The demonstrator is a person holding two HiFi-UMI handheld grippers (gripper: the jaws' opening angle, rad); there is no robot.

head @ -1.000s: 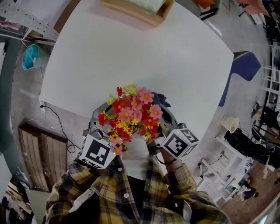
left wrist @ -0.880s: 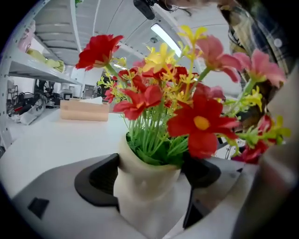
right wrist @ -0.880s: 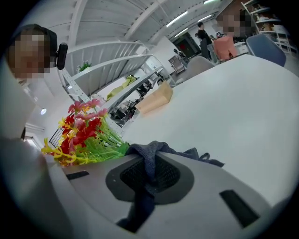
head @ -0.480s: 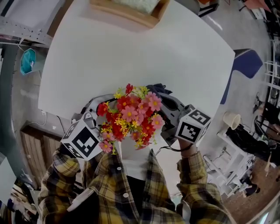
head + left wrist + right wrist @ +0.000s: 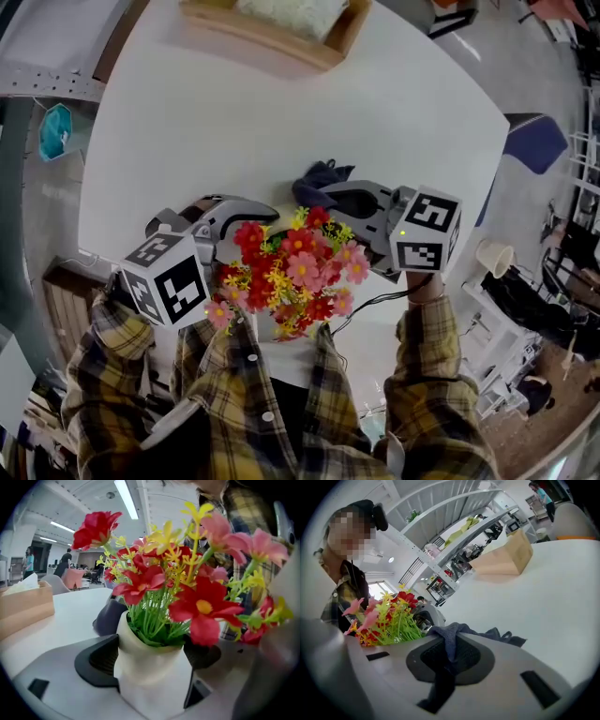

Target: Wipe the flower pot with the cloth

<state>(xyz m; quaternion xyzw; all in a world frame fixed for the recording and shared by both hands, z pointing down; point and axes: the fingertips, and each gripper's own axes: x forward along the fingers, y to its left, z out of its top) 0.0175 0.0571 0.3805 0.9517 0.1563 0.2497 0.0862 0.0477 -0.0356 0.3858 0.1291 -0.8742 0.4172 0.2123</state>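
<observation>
- Both claws are pinching: left claw (image 5: 151,660) grips the pot (image 5: 154,688), right claw (image 5: 444,670) grips the cloth (image 5: 452,634).
- Hold the pot steady; rub cloth gently round it.

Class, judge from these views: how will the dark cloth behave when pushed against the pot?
Probably floppy: the cloth bunches and droops from the shut right hand-held gripper. Likely light: a small pinch carries it. It should mould round the flower pot, not shove it.
</observation>
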